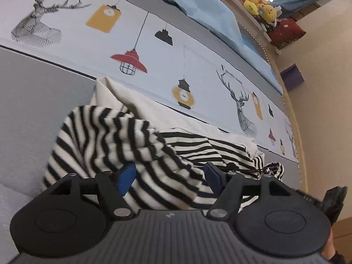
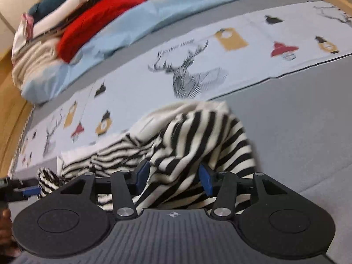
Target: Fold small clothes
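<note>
Both grippers' jaws released over striped garment (image 1: 136,145); bare grey bedcover (image 2: 297,121) alongside its edges.

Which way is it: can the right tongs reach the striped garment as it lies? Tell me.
Probably yes. The right tongs stand open, with the striped garment bunched between and past the pads; nothing covers it.

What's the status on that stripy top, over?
Left gripper open, right gripper open, both over the striped garment. Garment rumpled on the bed, unfolded. Nothing in the way.
</note>
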{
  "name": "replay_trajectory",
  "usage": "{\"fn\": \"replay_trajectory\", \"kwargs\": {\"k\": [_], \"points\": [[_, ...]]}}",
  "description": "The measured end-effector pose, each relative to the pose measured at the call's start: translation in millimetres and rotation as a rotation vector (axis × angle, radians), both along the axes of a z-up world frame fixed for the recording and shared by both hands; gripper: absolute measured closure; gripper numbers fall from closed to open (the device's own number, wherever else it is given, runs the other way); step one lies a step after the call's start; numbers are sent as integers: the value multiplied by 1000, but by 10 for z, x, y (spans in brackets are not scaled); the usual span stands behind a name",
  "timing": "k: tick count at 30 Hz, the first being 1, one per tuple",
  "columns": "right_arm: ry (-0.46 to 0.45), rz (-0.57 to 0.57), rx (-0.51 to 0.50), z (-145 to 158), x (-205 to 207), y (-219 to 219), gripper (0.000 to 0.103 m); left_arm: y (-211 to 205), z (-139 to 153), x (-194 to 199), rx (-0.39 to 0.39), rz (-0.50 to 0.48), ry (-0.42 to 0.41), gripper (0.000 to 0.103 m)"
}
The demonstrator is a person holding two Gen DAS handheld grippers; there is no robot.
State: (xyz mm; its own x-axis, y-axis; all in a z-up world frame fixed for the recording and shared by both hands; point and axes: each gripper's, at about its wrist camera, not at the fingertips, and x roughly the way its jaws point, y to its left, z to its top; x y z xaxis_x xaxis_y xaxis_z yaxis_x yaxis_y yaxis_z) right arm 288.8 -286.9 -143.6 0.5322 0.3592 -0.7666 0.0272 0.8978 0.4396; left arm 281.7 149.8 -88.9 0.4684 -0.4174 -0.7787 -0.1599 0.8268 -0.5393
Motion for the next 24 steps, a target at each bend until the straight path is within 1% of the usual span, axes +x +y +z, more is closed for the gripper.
{"fn": "replay_trajectory", "kwargs": {"k": [2, 3, 5, 6, 7, 8, 9, 10, 11, 13, 14, 15, 18, 21, 24], "points": [[21, 33, -23, -43, 44, 109, 50, -52, -45, 45, 2, 9, 14, 30], [27, 44, -44, -66, 66, 162, 50, -91, -63, 65, 20, 10, 22, 32], [33, 50, -74, -100, 107, 228, 50, -143, -107, 118, 100, 16, 49, 55], [32, 50, -84, -110, 131, 241, 52, -145, -122, 140, 126, 26, 60, 79], [27, 45, -99, -101, 144, 253, 62, -135, -135, 157, 134, 40, 65, 90], [18, 40, -117, -87, 161, 260, 80, -111, -123, 168, 138, 57, 53, 91], [2, 30, -131, -58, 175, 265, 88, -84, -93, 180, 140, 71, 34, 95], [-14, 18, -125, -34, 199, 256, 95, -62, -51, 195, 141, 85, 10, 95], [-34, 0, -102, 1, 221, 236, 98, -42, -9, 211, 136, 103, -20, 96], [-83, -47, -55, 81, 262, 190, 99, 0, 83, 240, 121, 137, -82, 97], [-115, -71, -29, 134, 279, 168, 99, 13, 123, 257, 121, 153, -110, 101], [-152, -93, -9, 189, 296, 151, 99, 23, 170, 277, 131, 174, -140, 102], [-242, -149, 23, 298, 380, 108, 100, 78, 279, 340, 105, 234, -227, 102], [-284, -191, 48, 326, 497, 93, 100, 39, 317, 438, 119, 256, -263, 102], [-292, -196, 13, 291, 645, 169, 100, 40, 338, 522, 127, 278, -293, 102]]}}
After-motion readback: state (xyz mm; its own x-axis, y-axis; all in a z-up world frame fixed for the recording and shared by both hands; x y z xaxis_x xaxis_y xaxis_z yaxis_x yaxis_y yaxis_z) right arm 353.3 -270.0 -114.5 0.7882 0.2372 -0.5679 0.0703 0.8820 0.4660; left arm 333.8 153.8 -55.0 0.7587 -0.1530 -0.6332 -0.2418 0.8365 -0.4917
